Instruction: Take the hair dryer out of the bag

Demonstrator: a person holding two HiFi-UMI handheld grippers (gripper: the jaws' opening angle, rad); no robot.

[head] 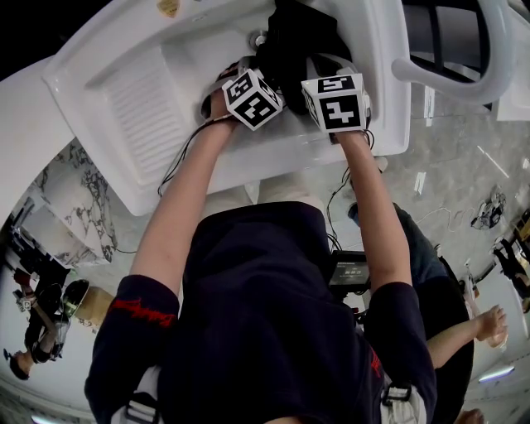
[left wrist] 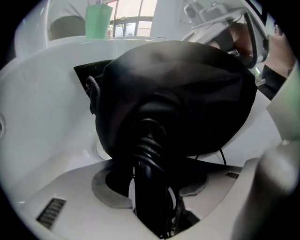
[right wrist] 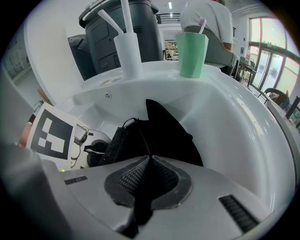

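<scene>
The left gripper [left wrist: 152, 187] clasps the hair dryer [left wrist: 150, 154] by its handle; the right gripper [right wrist: 147, 183] pinches the black bag [right wrist: 164, 131].
Hair dryer and bag sit in the white sink [right wrist: 234, 131], walls close around; green cup [right wrist: 191, 54] and white cup [right wrist: 127, 54] stand on its rim.

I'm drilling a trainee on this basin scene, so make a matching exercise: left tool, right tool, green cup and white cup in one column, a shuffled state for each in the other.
Column one
1. left tool
2. right tool
3. green cup
4. white cup

Column two
a. two white sticks stand in it
b. shut on the black bag
c. one pink-tipped stick stands in it
d. hair dryer handle between its jaws

Pairs: 1-d, 2-b, 3-c, 4-a
</scene>
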